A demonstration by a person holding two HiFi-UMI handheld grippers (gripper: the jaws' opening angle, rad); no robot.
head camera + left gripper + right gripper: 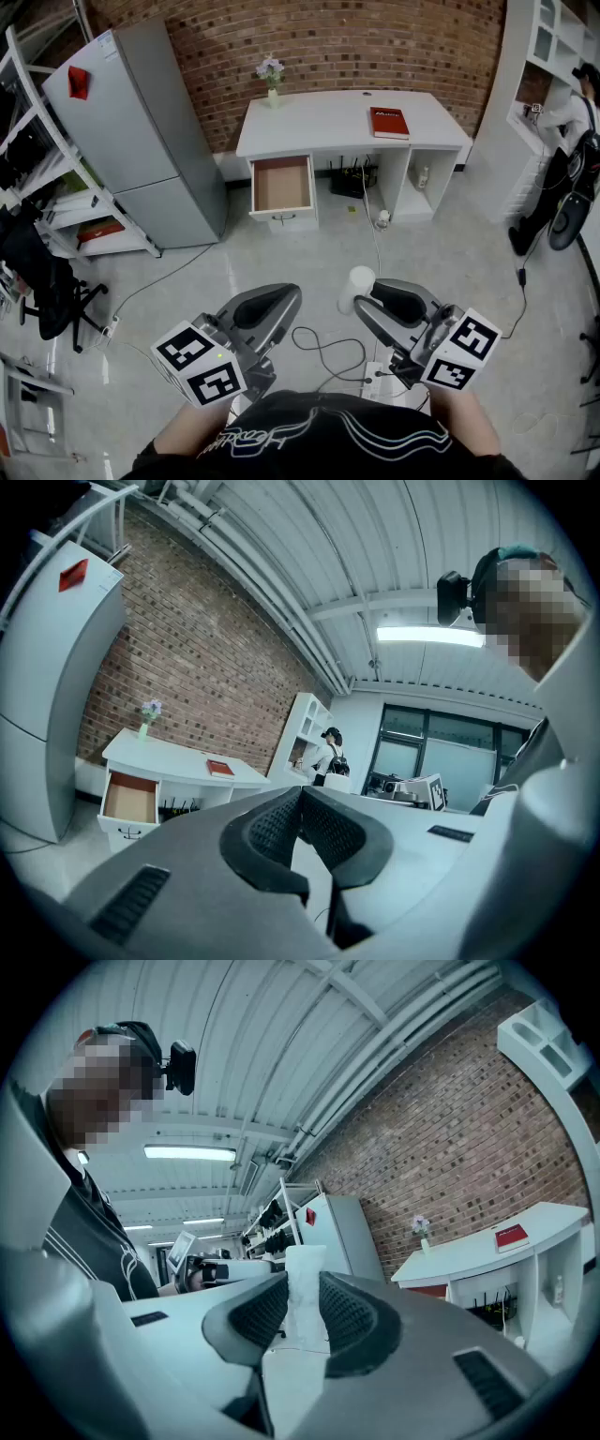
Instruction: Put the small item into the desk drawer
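A small white cylinder (357,284) is clamped upright between the pads of my right gripper (362,302); in the right gripper view the cylinder (306,1258) sticks up above the jaws of that gripper (303,1281). My left gripper (291,294) is held beside it, its tips (300,795) touching with nothing between them. Both are low over the floor, well short of the white desk (319,122). The desk's drawer (281,185) stands pulled out on the left side, and its wooden inside looks bare. The same drawer (131,797) shows in the left gripper view.
A red book (389,123) and a flower vase (272,80) sit on the desk. A grey fridge (141,141) and shelving (37,178) stand left. Cables (323,352) lie on the floor. A person (572,112) stands by the white shelf (548,37) at right.
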